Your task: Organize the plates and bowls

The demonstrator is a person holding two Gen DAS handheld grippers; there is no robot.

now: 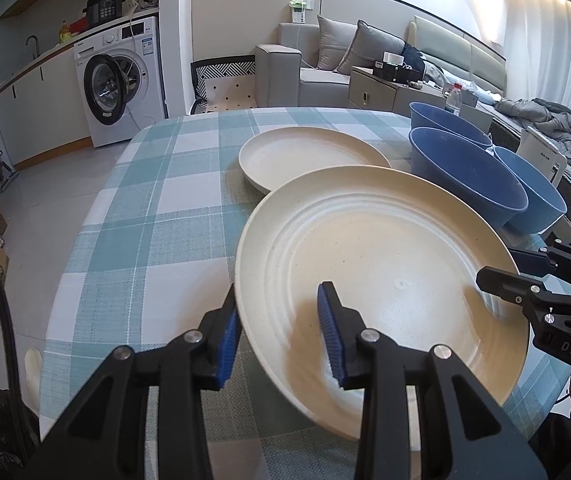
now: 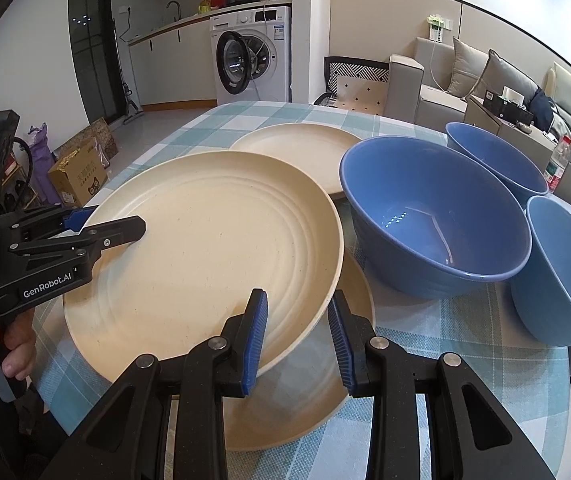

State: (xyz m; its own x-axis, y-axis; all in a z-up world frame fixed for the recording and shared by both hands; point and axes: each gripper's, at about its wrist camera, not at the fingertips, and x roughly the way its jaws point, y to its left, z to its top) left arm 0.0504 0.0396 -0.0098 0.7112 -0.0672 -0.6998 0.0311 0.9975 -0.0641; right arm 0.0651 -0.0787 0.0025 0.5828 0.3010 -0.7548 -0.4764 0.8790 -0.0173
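Note:
A cream plate (image 1: 385, 280) (image 2: 205, 248) hangs tilted above the checked tablecloth (image 1: 145, 220), gripped on two opposite sides. My left gripper (image 1: 279, 288) is shut on its near-left rim, also seen as the left gripper (image 2: 113, 220). My right gripper (image 2: 297, 294) is shut on the opposite rim, seen from the left wrist as the right gripper (image 1: 501, 268). Under the lifted plate lies a second cream plate (image 2: 325, 400). A third cream plate (image 1: 309, 156) (image 2: 293, 144) rests farther back. Three blue bowls (image 1: 465, 176) (image 2: 433, 216) stand to the right.
A water bottle (image 2: 559, 164) stands past the bowls at the table's right edge. Beyond the table are a washing machine (image 1: 121, 80), a grey sofa (image 1: 325, 64) and a chair with a patterned cushion (image 1: 225, 84). Cardboard boxes (image 2: 77, 172) sit on the floor.

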